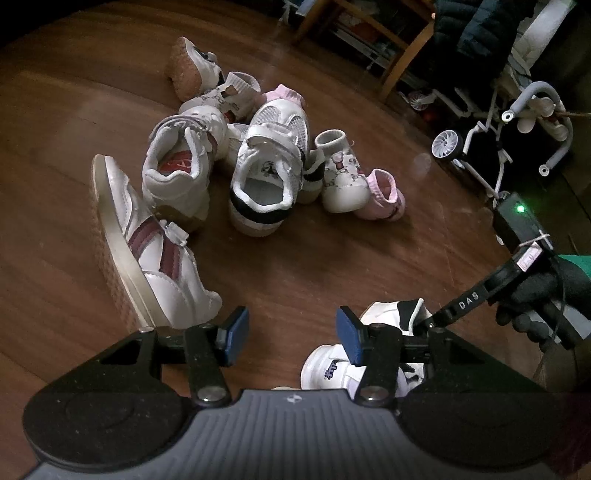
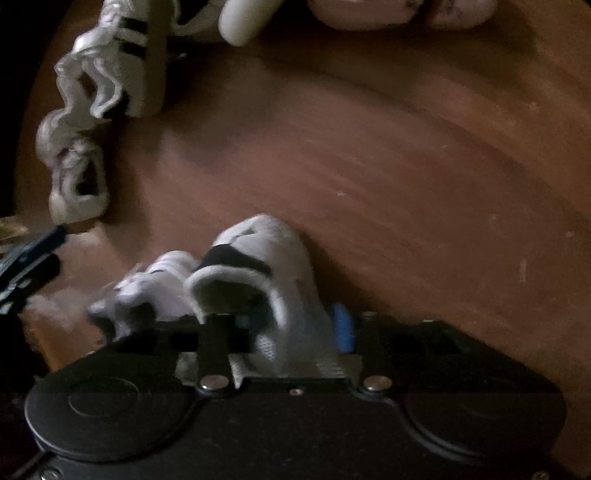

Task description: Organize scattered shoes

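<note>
A heap of small shoes lies on the wooden floor (image 1: 314,266). It holds a white sneaker with maroon stripes (image 1: 147,247) on its side, a white high-top (image 1: 177,173), a white mesh sneaker with a black band (image 1: 269,166), a small patterned bootie (image 1: 341,177) and a pink bootie (image 1: 384,195). My left gripper (image 1: 291,332) is open and empty above bare floor. My right gripper (image 2: 291,325) is shut on the heel collar of a white sneaker with a black patch (image 2: 255,266), also seen in the left wrist view (image 1: 391,321).
A wooden chair (image 1: 402,40), a dark coat (image 1: 472,40) and a white toy stroller (image 1: 498,136) stand at the back right. A black-striped white sneaker (image 2: 122,55) and pale shoes (image 2: 399,11) lie at the top of the right wrist view.
</note>
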Motion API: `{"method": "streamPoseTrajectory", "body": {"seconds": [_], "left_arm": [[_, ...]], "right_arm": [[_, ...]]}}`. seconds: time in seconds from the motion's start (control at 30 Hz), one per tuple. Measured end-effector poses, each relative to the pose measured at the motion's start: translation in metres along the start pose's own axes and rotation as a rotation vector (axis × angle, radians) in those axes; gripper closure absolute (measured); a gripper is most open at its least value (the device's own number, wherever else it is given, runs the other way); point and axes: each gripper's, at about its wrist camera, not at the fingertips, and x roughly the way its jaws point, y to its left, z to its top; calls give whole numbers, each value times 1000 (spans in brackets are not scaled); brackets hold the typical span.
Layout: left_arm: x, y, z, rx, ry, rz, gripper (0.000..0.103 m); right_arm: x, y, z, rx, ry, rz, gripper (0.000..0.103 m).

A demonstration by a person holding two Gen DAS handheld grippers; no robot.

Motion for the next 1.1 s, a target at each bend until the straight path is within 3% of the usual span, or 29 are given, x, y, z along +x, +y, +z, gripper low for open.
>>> {"method": "streamPoseTrajectory", "body": {"seconds": [0.13,0.37,0.57,0.67,0.87,1.0,1.1], "left_arm": [[-5,0,-2,4,-8,1,52],[-16,6,-1,-42,-63,25,48],[-19,10,3,-68,-120,81,46],[-17,13,9,-62,-127,111,46],[-10,16,10,-67,-114,110,46],[-11,19,6,-70,-111,108,46],[-15,21,9,-75,-138,116,46]], "right_arm": [[-18,7,2,-84,-2,-12,41],[-56,24,15,-219,-131,-29,35],[-63,64,30,-409,-273,-74,32],[-62,80,45,-443,-326,-62,32],[-68,119,54,-724,-426,-98,32],[-65,138,70,-824,-457,-157,32],[-68,138,89,-798,-479,-175,32]]}}
